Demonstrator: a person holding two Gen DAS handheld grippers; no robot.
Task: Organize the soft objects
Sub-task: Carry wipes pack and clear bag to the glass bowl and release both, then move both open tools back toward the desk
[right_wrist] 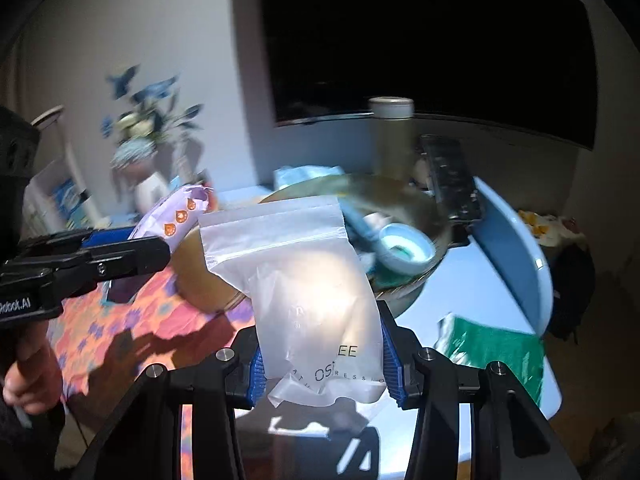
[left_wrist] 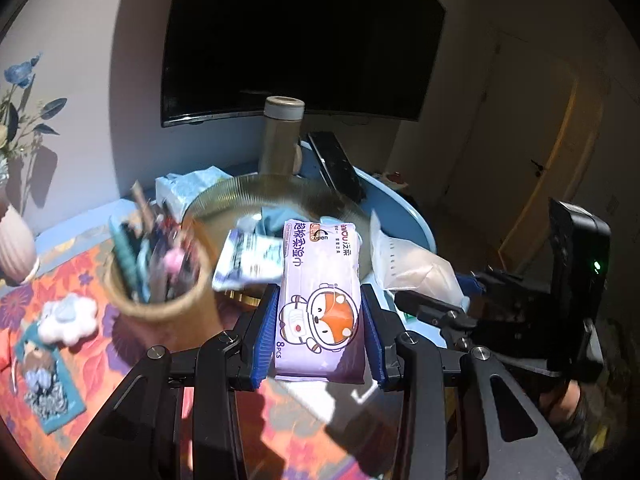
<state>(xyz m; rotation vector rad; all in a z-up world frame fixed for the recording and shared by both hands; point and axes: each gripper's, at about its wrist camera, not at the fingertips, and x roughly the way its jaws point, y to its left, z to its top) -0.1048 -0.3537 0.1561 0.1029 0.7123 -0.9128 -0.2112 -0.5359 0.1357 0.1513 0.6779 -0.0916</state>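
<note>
My left gripper (left_wrist: 320, 294) is shut on a purple wet-wipes pack (left_wrist: 320, 264) with a cartoon fox, held above the table's flowered cloth. In the right wrist view the same pack (right_wrist: 176, 216) sticks out of the left gripper (right_wrist: 152, 246) at the left. My right gripper (right_wrist: 320, 340) is shut on a clear zip bag (right_wrist: 304, 272) with something pale inside. That bag (left_wrist: 408, 264) hangs at the right in the left wrist view. Behind both packs stands an amber ribbed glass bowl (left_wrist: 248, 184) holding small soft packets (left_wrist: 252, 256).
A pen cup (left_wrist: 160, 292), a cloud plush (left_wrist: 68, 316) and a pink vase (left_wrist: 16, 248) stand left. Behind the bowl are a bottle (left_wrist: 282, 136), a remote (left_wrist: 336, 164) and a dark TV (left_wrist: 300, 36). A green packet (right_wrist: 496, 352) lies on the blue tray (right_wrist: 516, 240).
</note>
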